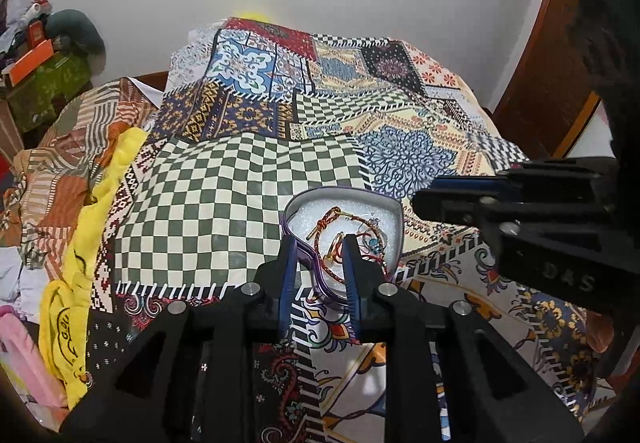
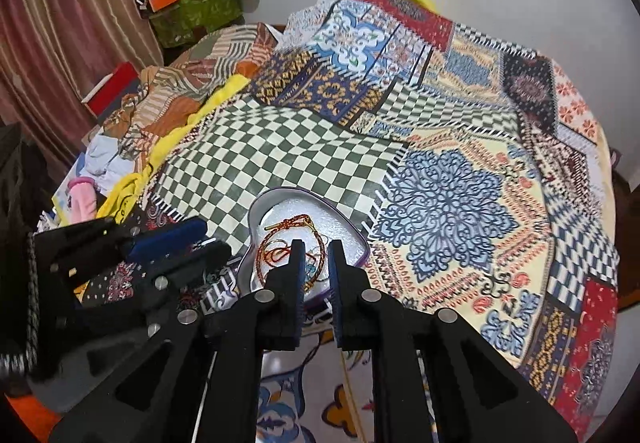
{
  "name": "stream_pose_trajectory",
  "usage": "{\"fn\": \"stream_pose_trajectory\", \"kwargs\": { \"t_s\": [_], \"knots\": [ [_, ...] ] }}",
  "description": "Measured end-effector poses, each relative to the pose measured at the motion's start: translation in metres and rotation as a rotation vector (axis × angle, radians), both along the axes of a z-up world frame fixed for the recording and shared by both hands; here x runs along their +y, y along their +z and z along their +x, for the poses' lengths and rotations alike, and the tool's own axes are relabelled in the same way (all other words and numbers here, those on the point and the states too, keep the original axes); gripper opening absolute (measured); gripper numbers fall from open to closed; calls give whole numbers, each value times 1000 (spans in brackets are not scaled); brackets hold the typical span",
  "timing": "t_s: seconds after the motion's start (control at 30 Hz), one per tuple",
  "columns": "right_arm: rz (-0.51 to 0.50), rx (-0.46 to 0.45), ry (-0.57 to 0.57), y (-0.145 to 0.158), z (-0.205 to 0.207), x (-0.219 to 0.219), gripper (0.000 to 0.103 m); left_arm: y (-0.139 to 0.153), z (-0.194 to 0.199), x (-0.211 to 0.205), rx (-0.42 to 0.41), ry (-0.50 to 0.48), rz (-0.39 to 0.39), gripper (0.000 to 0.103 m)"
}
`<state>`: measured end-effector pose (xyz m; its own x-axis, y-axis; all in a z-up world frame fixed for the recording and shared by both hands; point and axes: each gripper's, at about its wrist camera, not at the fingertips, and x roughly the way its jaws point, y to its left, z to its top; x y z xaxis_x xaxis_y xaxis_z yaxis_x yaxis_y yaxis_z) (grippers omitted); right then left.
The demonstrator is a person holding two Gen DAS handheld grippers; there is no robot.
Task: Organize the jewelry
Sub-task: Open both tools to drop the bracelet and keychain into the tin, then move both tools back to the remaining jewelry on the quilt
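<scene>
Heart-shaped silver tin (image 1: pixel 394 229) holding braided red-and-gold cord bracelets (image 1: pixel 332 221), lower centre of frame.
Left gripper (image 1: pixel 320 243) straddles the tin's purple rim, jaws narrowly parted; right gripper (image 2: pixel 316 247) hovers above the bracelets, narrowly parted, empty. Patchwork bedspread (image 1: pixel 224 203) lies beneath.

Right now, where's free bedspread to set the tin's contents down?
The green-checked patch beyond the heart-shaped tin is bare, bordered by the yellow cloth on the left and the blue floral panel on the right, which is also bare. Crowded: the clothes pile at the left edge, and around both grippers.
</scene>
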<state>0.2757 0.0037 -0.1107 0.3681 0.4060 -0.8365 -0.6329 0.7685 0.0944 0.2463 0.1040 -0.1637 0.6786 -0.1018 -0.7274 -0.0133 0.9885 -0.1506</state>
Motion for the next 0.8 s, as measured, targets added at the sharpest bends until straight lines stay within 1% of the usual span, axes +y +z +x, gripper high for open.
{"fn": "stream_pose_trajectory", "kwargs": {
  "t_s": [0.03, 0.07, 0.13, 0.2, 0.3, 0.43, 0.6, 0.7, 0.8],
  "knots": [
    [5, -13, -2, 4, -3, -2, 17, 3, -2, 0, -5, 2, 1, 25],
    [11, -30, -4, 9, -8, -6, 21, 6, -4, -1, -11, 4, 3, 26],
    [18, -61, -10, 16, -14, -10, 28, 13, -10, -2, -25, 5, 7, 32],
    [27, -91, -19, 24, -21, -16, 42, 20, -16, -4, -41, 8, 10, 37],
    [43, -150, -38, 38, -34, -27, 50, 30, -27, -8, -61, 7, 21, 43],
    [55, -195, -54, 49, -46, -41, 51, 40, -40, -16, -84, 2, 35, 52],
    [72, -227, -69, 57, -58, -57, 51, 50, -55, -29, -107, -10, 48, 53],
    [73, -258, -93, 60, -67, -70, 52, 52, -59, -37, -109, -23, 38, 54],
    [77, -266, -111, 61, -71, -83, 52, 50, -59, -49, -101, -39, 30, 54]
  ]
}}
